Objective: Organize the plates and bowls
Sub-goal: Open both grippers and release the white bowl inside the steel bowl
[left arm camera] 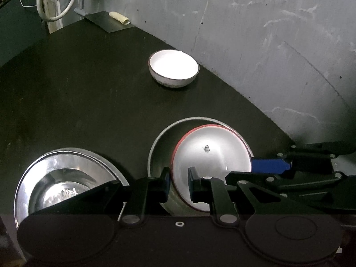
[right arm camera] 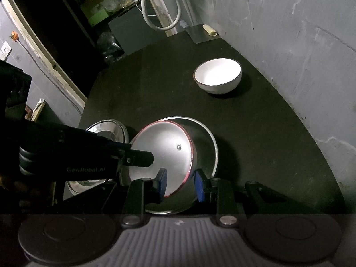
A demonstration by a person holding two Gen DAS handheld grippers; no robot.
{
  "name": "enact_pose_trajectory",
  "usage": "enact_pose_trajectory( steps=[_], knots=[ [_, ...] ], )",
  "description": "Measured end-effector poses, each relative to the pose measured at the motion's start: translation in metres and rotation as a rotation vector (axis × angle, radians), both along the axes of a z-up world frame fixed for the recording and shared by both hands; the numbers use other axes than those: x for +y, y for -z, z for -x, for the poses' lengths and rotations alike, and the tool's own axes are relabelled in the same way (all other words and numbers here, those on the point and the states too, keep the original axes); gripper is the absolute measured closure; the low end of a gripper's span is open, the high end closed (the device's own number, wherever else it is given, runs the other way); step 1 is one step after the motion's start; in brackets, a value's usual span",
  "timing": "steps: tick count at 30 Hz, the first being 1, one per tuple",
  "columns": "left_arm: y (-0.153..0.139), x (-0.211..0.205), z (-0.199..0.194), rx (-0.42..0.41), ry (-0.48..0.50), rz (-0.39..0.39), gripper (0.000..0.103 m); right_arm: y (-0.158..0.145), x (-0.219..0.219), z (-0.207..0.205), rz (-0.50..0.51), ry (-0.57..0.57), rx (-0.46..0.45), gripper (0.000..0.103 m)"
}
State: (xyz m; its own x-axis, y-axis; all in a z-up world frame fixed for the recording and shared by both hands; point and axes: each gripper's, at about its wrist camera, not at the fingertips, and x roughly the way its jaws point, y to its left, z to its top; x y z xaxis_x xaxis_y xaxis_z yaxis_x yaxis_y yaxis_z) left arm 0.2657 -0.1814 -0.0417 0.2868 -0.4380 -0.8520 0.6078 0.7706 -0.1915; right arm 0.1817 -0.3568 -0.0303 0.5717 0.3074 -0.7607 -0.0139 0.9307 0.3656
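Left gripper (left arm camera: 179,181): black linkage with blue pads; the near rim of the red-rimmed plate (left arm camera: 211,166) is pinched between its fingers.
Right gripper (right arm camera: 180,185): same build; the opposite edge of that plate is straddled by its blue pads (right arm camera: 199,188), though firm contact cannot be told.
Red-rimmed plate: round, smooth, matte white with a thin red rim and a small mark near the centre; it is held tilted, face up, over the steel tray.
Steel tray (left arm camera: 160,146): round, brushed metal with a raised lip, flat on the black table (left arm camera: 77,100).
Steel plate (left arm camera: 55,178): polished, mirror-like, stepped well, beside the tray.
White bowl (left arm camera: 173,67): glossy ceramic with a dark rim line, upright, well apart near the grey wall (left arm camera: 278,44).
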Motion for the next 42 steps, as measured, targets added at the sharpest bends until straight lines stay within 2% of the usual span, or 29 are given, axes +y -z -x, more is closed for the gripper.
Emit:
enact_pose_trajectory(
  steps=[19, 26, 37, 42],
  knots=[
    [0.004, -0.0018, -0.0043, 0.018, -0.006, -0.02, 0.083, 0.0035, 0.004, -0.0059, 0.015, -0.022, 0.019, 0.071],
    [0.005, -0.0025, -0.0053, 0.022, -0.009, -0.017, 0.082, 0.004, 0.0057, -0.0064, 0.016, -0.025, 0.02, 0.067],
    [0.0044, -0.0043, -0.0049, 0.028, -0.005, -0.012, 0.072, 0.0041, 0.0074, -0.007, 0.012, -0.026, 0.017, 0.065],
    [0.0039, -0.0049, -0.0051, 0.029, -0.004, -0.011, 0.071, 0.0042, 0.006, -0.0075, 0.011, -0.027, 0.013, 0.063]
  ],
)
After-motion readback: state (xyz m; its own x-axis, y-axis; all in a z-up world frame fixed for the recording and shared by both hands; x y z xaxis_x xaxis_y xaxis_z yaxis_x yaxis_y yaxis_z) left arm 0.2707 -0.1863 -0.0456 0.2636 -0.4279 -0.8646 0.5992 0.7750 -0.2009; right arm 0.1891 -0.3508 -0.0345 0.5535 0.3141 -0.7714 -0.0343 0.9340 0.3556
